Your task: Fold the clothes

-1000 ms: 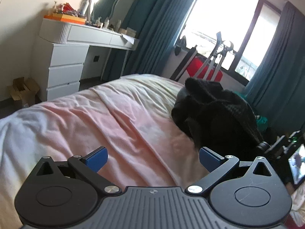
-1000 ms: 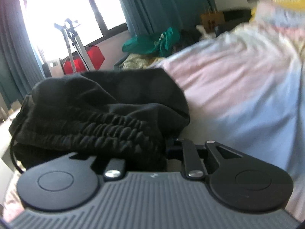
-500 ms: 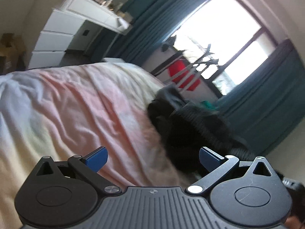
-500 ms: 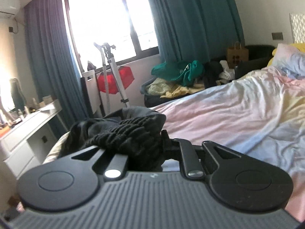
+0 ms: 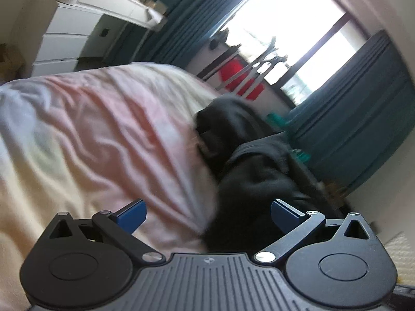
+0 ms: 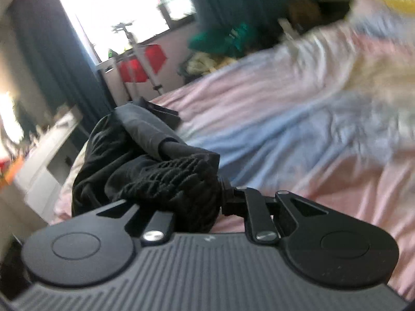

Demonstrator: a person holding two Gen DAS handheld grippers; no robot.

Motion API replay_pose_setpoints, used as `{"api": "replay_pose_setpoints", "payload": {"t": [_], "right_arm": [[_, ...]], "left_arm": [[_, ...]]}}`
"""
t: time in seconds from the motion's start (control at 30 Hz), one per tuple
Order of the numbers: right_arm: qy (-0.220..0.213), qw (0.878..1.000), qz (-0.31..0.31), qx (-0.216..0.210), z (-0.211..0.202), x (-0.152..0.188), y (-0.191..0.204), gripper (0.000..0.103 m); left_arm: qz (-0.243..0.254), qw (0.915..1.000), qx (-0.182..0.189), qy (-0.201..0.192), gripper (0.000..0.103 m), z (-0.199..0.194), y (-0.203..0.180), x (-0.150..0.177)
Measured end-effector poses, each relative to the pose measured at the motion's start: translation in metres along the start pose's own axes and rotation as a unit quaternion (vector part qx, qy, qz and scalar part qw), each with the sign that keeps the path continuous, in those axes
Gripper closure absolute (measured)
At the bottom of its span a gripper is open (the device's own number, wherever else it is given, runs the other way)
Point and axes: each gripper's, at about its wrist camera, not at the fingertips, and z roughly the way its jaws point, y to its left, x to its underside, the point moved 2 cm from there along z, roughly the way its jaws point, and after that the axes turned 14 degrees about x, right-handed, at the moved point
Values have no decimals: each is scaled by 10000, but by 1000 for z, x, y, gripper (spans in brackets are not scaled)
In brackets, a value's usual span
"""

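Observation:
A black garment [image 5: 249, 165] with a ribbed waistband lies bunched on the pastel pink and blue bedsheet [image 5: 103, 134]. In the left wrist view my left gripper [image 5: 207, 211] hovers open over the sheet, its blue pads wide apart and the garment just right of the gap. In the right wrist view my right gripper [image 6: 207, 194] is shut on the garment's ribbed band [image 6: 171, 178]. The rest of the black cloth [image 6: 114, 142] hangs back and left from the grip toward the bed's edge. The fingertips are hidden under the fabric.
A white dresser [image 5: 77, 26] stands left of the bed. Teal curtains [image 5: 363, 116] frame a bright window, with a tripod and a red object [image 5: 241, 77] in front of it. A pile of green and yellow clothes [image 6: 220, 44] lies beyond the bed.
My right gripper has swept across the bed with the waistband, dragging the black garment along. My left gripper has rolled and shifted a little, its jaws still wide.

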Motion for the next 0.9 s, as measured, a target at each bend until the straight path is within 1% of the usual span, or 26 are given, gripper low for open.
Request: {"api": "replay_pose_setpoints", "payload": {"t": [0.1, 0.2, 0.23, 0.3, 0.33, 0.43, 0.53, 0.57, 0.6, 0.63, 0.67, 0.7, 0.77, 0.8, 0.87, 0.9], "right_arm": [[189, 9991, 381, -65, 17, -5, -19, 89], [506, 9954, 816, -15, 38, -3, -40, 89], [614, 9943, 866, 42, 47, -1, -44, 89], [726, 9940, 797, 154, 58, 7, -49, 88], [765, 9943, 717, 203, 63, 11, -50, 87], [1060, 9924, 582, 244, 77, 18, -52, 87], [1223, 9914, 447, 135, 84, 18, -55, 86], [1297, 9909, 362, 69, 84, 16, -53, 85], [1377, 9901, 252, -15, 85, 13, -51, 84], [1443, 9894, 112, -115, 84, 12, -48, 79], [1483, 9887, -44, -222, 82, 11, -45, 71], [1544, 9872, -181, -343, 80, 12, -42, 66], [1728, 9823, -383, -607, 77, 16, -38, 48], [1787, 9803, -462, -708, 74, 17, -35, 43], [1797, 9771, -681, -910, 65, 19, -28, 25], [1751, 9762, -792, -1001, 60, 19, -23, 23]], "left_arm": [[312, 9992, -217, 79, 1, 17, 2, 2], [695, 9973, -144, 212, 1, 36, -5, 5], [847, 9960, -101, 278, 1, 43, -8, 8], [991, 9943, 97, 369, 0, 58, -9, 12], [997, 9939, 215, 415, 0, 65, -9, 14], [902, 9927, 594, 531, 0, 79, -9, 19], [824, 9888, 1072, 640, 0, 87, -13, 22], [827, 9869, 1193, 705, 0, 90, -15, 23], [870, 9857, 1225, 766, 0, 93, -16, 25], [924, 9848, 1224, 820, 1, 97, -19, 27], [949, 9839, 1228, 881, 1, 101, -20, 29], [949, 9832, 1237, 950, 2, 104, -21, 32], [939, 9836, 1175, 999, 2, 109, -22, 34], [926, 9841, 1139, 1003, 4, 110, -23, 35], [857, 9862, 995, 1012, 14, 111, -22, 33], [801, 9876, 906, 1000, 28, 110, -20, 32]]}}
